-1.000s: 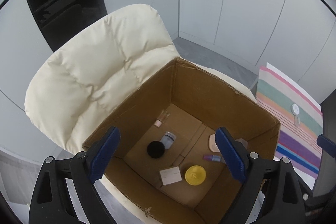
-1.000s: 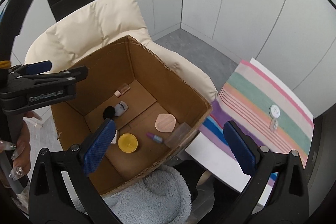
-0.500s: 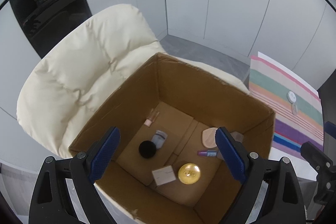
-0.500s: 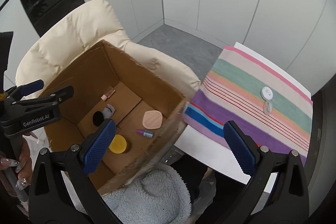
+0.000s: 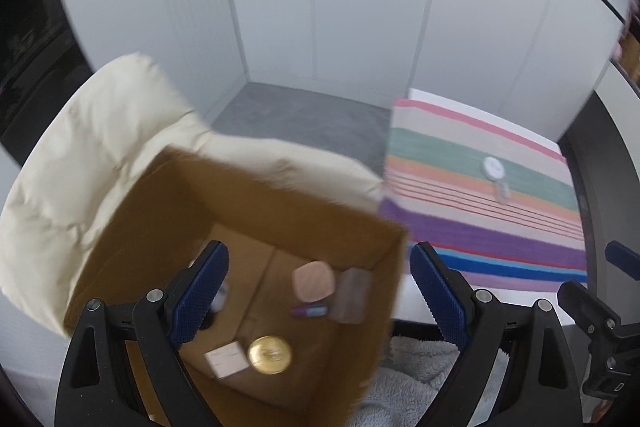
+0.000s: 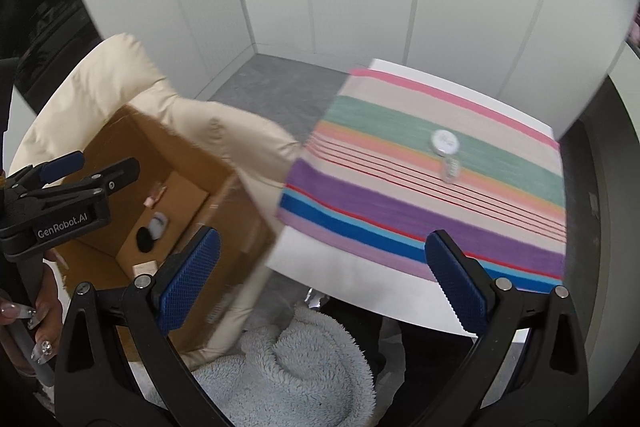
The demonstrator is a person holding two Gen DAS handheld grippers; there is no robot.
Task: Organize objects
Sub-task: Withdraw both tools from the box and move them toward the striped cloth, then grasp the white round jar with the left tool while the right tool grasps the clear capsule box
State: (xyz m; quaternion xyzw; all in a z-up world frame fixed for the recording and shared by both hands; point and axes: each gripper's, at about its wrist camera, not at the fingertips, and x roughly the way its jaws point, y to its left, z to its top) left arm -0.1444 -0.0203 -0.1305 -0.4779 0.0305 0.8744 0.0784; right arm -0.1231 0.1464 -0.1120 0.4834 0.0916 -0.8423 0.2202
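Observation:
A cardboard box (image 5: 280,219) sits on a cream padded chair (image 5: 80,171). Inside lie a gold round compact (image 5: 270,354), a small white box (image 5: 226,364), a pink puff (image 5: 313,281), a purple lipstick (image 5: 310,311) and a brownish clear case (image 5: 352,295). My left gripper (image 5: 318,263) hangs open over the box's right half, holding nothing. My right gripper (image 6: 323,243) is open and empty above the near edge of a striped cloth (image 6: 420,187). On that cloth lie a white round cap (image 6: 445,141) and a small clear bottle (image 6: 450,169). The picture is motion-blurred.
The cloth covers a white table (image 6: 360,287) to the right of the chair. A fluffy pale blue garment (image 6: 280,367) is below, on the person's lap. A hand (image 6: 24,311) holds the left gripper (image 6: 72,183) over the box (image 6: 176,195). Grey floor and white walls lie behind.
Both views have swung to the right, away from the chair and box and toward the striped cloth on the table. Both grippers stayed open and empty.

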